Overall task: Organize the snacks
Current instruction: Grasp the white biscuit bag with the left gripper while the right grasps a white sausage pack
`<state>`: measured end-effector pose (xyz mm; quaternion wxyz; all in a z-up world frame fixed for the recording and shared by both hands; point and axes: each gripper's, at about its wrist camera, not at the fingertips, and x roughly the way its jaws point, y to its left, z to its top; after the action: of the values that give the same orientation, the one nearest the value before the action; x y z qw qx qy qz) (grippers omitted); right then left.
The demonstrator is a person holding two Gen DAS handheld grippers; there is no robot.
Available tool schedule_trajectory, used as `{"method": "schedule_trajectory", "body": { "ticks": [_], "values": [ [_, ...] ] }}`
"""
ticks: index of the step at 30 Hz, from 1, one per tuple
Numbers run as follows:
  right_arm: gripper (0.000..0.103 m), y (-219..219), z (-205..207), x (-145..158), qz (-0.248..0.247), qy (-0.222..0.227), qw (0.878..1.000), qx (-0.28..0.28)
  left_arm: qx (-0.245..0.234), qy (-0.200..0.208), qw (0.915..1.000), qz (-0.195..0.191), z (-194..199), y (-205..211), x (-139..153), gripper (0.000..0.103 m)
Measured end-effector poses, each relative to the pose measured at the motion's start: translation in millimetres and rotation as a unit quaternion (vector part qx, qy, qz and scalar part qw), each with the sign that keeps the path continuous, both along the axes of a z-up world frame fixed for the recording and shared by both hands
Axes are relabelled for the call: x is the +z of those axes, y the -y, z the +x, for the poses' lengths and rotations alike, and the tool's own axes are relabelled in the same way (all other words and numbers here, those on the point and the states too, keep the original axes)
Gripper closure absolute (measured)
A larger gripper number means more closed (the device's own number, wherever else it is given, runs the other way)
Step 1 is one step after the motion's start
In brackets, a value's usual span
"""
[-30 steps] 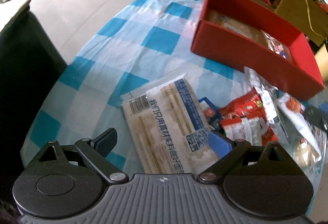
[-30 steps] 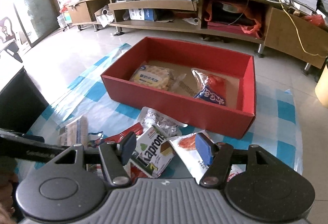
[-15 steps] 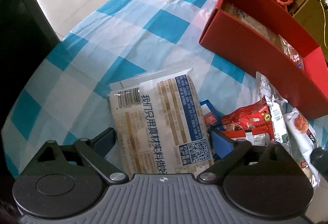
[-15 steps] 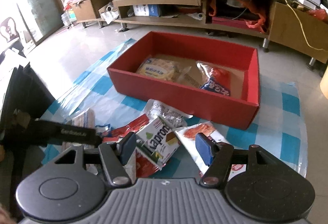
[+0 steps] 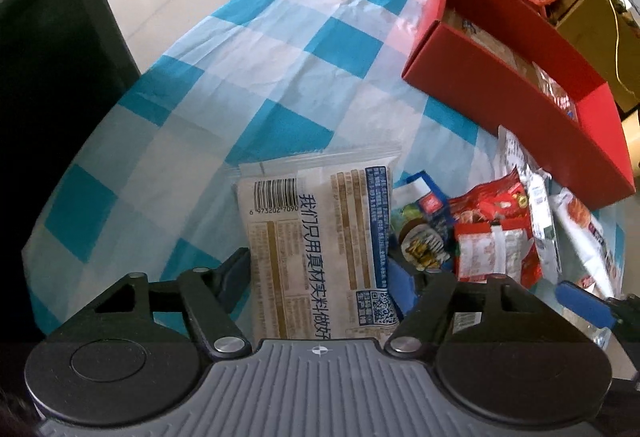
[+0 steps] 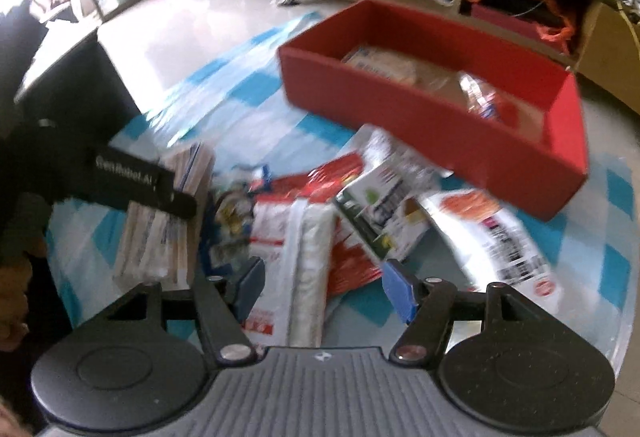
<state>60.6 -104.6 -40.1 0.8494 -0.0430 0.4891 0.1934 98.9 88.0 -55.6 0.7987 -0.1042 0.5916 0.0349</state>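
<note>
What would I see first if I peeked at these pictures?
Probably the big red box at the back of the blue-and-white checked cloth, with a few snacks already inside. In front of it lies a messy heap of snack packets. Up close, the left gripper is closing around a beige packet.

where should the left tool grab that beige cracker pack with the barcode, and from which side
Across its two long edges at the near half, coming from above. The beige cracker pack lies flat on the checked cloth, long axis pointing away, so its narrow width fits between the fingers. The left tool already straddles it, jaws closing.
</note>
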Motion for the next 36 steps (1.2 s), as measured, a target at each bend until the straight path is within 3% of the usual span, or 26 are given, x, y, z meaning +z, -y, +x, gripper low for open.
{"method": "schedule_trajectory", "body": {
  "ticks": [7,15,21,27,36],
  "values": [
    [0.032,-21,3,-15,-0.024,-0.007,1.000,0.014,-0.011,0.013,0.9996,0.022,-3,1,-1,0.005],
    [0.032,-31,-1,-37,-0.054,-0.019,0.998,0.022,-0.006,-0.019,0.9991,0.038,-7,5,-28,0.000],
    [0.050,-25,-1,-35,-0.043,-0.021,0.999,0.021,-0.028,-0.007,0.9983,0.050,-14,14,-20,0.021],
    [0.054,-16,-9,-29,-0.029,-0.021,0.999,0.008,-0.023,-0.003,0.9994,0.025,-23,11,-12,0.025],
    [0.054,-4,-15,-7,0.016,0.000,1.000,-0.021,-0.039,0.016,0.9989,0.021,-28,18,-2,0.027]
  ]
}}
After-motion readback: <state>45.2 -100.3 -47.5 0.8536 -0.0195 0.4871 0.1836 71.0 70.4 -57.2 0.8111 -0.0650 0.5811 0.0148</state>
